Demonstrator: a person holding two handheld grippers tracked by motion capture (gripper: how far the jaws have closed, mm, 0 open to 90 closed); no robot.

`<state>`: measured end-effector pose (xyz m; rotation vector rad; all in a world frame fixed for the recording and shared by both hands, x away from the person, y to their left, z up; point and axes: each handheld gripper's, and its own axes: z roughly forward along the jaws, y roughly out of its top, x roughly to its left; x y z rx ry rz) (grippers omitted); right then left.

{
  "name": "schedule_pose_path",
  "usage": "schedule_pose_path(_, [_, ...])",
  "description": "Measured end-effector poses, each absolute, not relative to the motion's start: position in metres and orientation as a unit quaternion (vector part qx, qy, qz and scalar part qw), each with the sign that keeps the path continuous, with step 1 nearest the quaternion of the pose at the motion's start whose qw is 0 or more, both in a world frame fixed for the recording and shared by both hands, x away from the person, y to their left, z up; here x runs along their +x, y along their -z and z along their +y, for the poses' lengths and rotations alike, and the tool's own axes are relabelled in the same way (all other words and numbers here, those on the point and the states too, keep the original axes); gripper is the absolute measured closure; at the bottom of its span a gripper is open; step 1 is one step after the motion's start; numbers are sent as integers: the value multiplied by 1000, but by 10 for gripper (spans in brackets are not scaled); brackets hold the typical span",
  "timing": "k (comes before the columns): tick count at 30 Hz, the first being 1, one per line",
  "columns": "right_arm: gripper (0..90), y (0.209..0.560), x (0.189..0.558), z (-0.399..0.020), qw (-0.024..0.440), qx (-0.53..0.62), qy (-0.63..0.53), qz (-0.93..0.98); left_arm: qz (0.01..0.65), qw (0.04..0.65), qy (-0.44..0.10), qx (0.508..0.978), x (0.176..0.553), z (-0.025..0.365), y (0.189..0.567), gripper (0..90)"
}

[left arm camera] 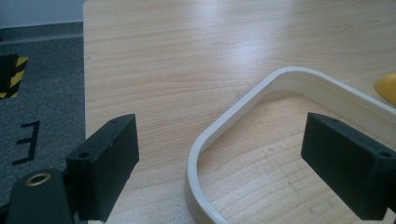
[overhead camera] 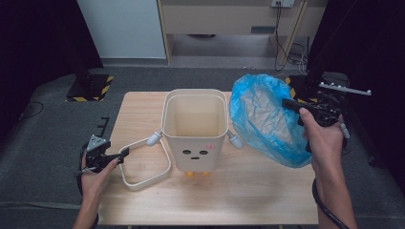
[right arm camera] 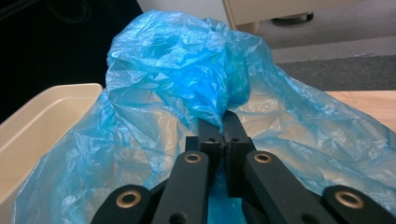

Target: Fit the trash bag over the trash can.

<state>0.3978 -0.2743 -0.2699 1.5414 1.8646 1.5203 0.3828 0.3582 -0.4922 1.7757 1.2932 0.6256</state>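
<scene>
A cream bin [overhead camera: 195, 131] with a small face on its front stands in the middle of the wooden table [overhead camera: 248, 191]. Its cream hoop handle [overhead camera: 143, 164] [left arm camera: 243, 112] lies flat on the table to its left. My left gripper [overhead camera: 125, 153] [left arm camera: 219, 163] rests open at the table's left edge, its jaws straddling the hoop's curved end without touching it. My right gripper [overhead camera: 285, 102] [right arm camera: 223, 123] is shut on the edge of a blue plastic bag [overhead camera: 267, 119] [right arm camera: 187, 107], held up in the air just right of the bin [right arm camera: 42, 126].
The table's left edge [left arm camera: 85, 93] drops to grey carpet. Yellow and black floor markers [overhead camera: 90, 88] lie beyond the table. A cabinet [overhead camera: 229, 19] and cables [overhead camera: 286, 47] stand at the back. Small yellow feet [overhead camera: 191, 174] [left arm camera: 386, 87] show under the bin.
</scene>
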Motion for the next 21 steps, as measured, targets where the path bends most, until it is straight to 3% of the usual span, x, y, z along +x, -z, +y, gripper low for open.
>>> schedule_pose_path(21, [896,238,379,-258,138,491,-550,661,511,414,-249,711,383,355,492,107])
